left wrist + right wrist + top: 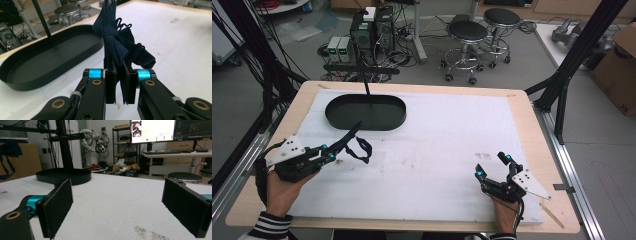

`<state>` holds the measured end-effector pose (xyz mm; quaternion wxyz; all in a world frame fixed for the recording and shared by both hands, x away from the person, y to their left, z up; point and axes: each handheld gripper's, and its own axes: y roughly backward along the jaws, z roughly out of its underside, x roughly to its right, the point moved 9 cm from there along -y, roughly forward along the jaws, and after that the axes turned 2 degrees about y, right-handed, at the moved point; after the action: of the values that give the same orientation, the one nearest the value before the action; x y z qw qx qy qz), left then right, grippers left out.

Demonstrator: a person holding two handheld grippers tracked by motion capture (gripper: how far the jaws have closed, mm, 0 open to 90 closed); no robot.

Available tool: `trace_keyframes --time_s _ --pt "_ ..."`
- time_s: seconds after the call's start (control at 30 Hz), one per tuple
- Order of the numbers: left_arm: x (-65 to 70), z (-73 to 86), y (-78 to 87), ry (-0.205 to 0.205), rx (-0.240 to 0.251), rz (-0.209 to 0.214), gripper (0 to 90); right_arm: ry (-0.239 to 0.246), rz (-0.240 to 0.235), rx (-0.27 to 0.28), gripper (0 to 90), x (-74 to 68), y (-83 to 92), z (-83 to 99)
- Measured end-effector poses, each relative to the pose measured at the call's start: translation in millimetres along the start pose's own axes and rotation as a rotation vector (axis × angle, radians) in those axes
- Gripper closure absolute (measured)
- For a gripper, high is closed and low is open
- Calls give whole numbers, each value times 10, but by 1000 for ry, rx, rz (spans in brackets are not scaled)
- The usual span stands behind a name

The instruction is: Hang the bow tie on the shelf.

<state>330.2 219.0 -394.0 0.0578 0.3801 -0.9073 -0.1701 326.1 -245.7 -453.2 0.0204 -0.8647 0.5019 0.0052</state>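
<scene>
A dark navy bow tie with a thin adjustable strap is clamped between the black pads of my left gripper. In the high view that gripper sits at the left of the white mat, lifted a little, and the bow tie sticks up from it toward the black oval tray, its strap hanging in a loop. The tray lies just beyond and to the left of the tie. My right gripper rests at the front right, jaws wide apart with nothing between them.
A thin black post with a crossbar rises from the tray's far side. The white mat covers most of the wooden table. A wooden stick lies at the front right corner. Stools and computer cases stand on the floor beyond.
</scene>
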Motion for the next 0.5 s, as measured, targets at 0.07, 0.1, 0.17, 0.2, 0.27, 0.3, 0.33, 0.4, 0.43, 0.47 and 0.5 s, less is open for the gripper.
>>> trace_keyframes --time_s 0.07,0.1,0.17,0.2,0.27,0.3,0.33,0.4,0.43,0.47,0.5 --pt "-27 -77 -8 10 22 5 832 -4 1 -5 90 -5 3 5" --pt "-41 -114 -12 14 31 6 832 -4 0 -5 90 -5 3 4" --pt "-74 -190 -19 20 50 5 832 0 -1 -1 90 -2 0 1" --pt "-90 -232 -20 25 61 6 831 2 -1 0 90 1 -1 0" --pt "-119 -319 -29 28 81 5 832 0 0 -1 90 0 0 1" --pt "-134 -359 -34 26 88 4 832 0 -1 -1 90 0 -1 2" --pt "-144 -401 -44 27 95 3 831 0 -1 -1 90 0 -1 1" --pt "-166 -476 -68 16 103 -2 831 -2 -1 -4 90 -3 1 4" --pt "-177 -507 -83 10 103 -2 832 2 -1 -2 90 1 -1 2" --pt "-192 -541 -103 2 103 -8 832 -1 -2 -2 90 -2 0 3" --pt "-204 -565 -122 2 102 -7 832 0 -1 -1 90 0 -1 2"
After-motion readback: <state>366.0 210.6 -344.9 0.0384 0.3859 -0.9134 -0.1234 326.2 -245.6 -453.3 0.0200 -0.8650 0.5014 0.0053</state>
